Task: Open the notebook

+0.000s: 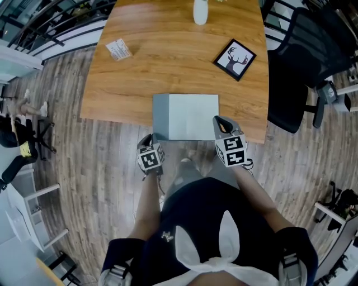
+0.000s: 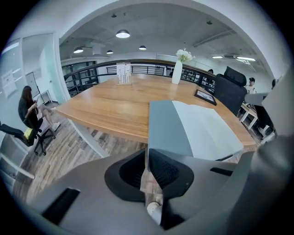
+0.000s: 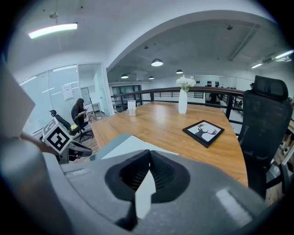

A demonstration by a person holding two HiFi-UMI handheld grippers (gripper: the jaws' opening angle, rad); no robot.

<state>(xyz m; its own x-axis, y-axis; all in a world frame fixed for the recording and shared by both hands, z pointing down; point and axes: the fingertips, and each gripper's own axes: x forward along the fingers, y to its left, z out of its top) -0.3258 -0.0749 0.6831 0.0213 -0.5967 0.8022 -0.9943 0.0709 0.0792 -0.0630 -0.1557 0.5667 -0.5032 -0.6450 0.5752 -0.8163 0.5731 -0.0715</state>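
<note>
The notebook (image 1: 187, 116) lies shut at the near edge of the wooden table (image 1: 168, 61), its grey spine strip on the left and its pale cover to the right. My left gripper (image 1: 149, 139) hangs just off the table edge by the notebook's near left corner, its jaws shut with nothing between them (image 2: 147, 158); the grey spine (image 2: 167, 128) runs straight ahead of it. My right gripper (image 1: 219, 120) rests at the notebook's near right corner with its jaws closed (image 3: 149, 158). The pale cover (image 3: 124, 143) shows under and beyond it; I cannot tell whether it pinches the cover's edge.
A framed deer picture (image 1: 235, 58) lies at the right of the table, a white vase (image 1: 200, 12) at the far edge, a small card stand (image 1: 118, 49) at the left. A black office chair (image 1: 302, 61) stands to the right. A person (image 2: 28, 110) sits far left.
</note>
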